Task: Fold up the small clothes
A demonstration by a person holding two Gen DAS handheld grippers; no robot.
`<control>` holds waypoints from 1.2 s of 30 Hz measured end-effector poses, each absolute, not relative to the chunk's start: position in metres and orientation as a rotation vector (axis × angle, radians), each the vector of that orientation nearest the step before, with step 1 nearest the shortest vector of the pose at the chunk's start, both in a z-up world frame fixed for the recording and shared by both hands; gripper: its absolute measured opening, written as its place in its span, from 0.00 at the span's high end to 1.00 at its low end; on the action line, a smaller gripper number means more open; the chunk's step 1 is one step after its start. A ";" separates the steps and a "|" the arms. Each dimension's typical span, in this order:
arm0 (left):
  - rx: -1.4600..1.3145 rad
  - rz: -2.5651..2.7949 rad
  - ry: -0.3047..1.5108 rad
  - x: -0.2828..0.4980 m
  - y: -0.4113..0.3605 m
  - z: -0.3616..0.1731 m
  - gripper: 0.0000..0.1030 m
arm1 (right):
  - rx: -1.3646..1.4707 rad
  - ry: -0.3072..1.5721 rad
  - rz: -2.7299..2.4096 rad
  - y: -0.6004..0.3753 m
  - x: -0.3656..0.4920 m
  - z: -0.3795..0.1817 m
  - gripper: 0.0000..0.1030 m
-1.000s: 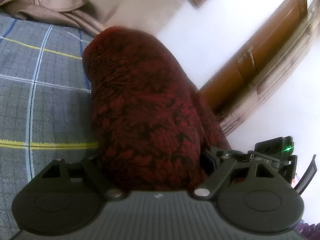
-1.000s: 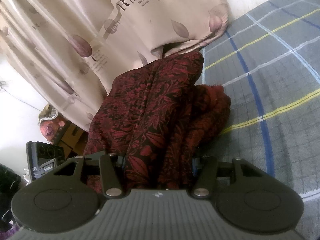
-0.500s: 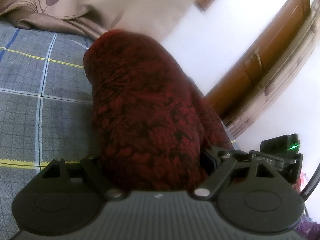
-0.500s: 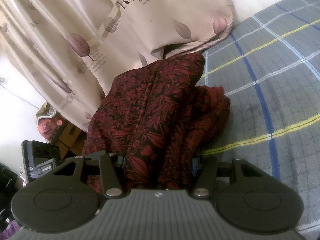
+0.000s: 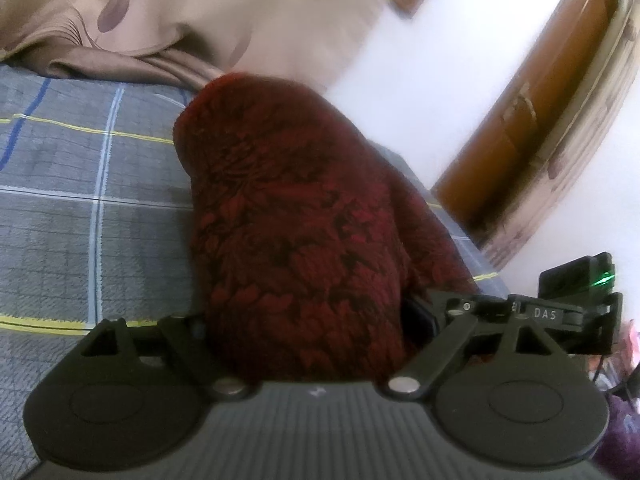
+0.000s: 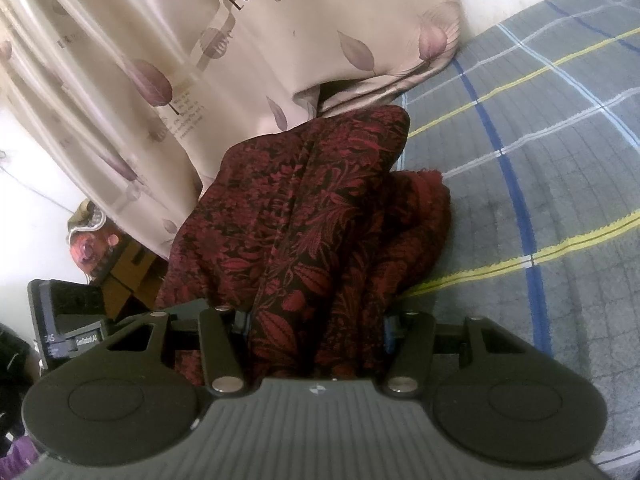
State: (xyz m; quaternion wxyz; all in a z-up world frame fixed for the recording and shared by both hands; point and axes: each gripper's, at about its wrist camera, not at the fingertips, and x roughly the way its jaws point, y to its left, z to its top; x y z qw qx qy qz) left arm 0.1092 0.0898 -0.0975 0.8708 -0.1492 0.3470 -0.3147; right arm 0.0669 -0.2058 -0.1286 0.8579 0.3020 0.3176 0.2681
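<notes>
Left wrist view: both grippers' jaws are gripping the red garment (image 5: 296, 240), lifting it off the bed (image 5: 80, 220) for folding.

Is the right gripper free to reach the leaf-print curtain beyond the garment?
Probably not as things stand: the right gripper has its jaws closed on the red floral garment, which hangs between it and the curtain.
</notes>
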 end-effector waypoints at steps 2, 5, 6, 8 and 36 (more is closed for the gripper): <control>-0.306 -0.644 0.718 0.105 0.089 -0.098 0.12 | 0.624 0.668 0.560 -0.206 0.067 -0.129 0.46; -0.274 -0.596 0.704 0.100 0.087 -0.097 0.03 | 0.604 0.666 0.552 -0.205 0.066 -0.129 0.44; -0.262 -0.576 0.697 0.098 0.086 -0.096 0.02 | 0.590 0.663 0.548 -0.204 0.066 -0.129 0.43; -0.246 -0.543 0.682 0.093 0.085 -0.094 0.00 | 0.566 0.657 0.544 -0.202 0.065 -0.128 0.41; 0.077 -0.022 0.437 0.005 0.046 -0.032 0.00 | 0.304 0.323 0.274 -0.202 -0.052 -0.066 0.00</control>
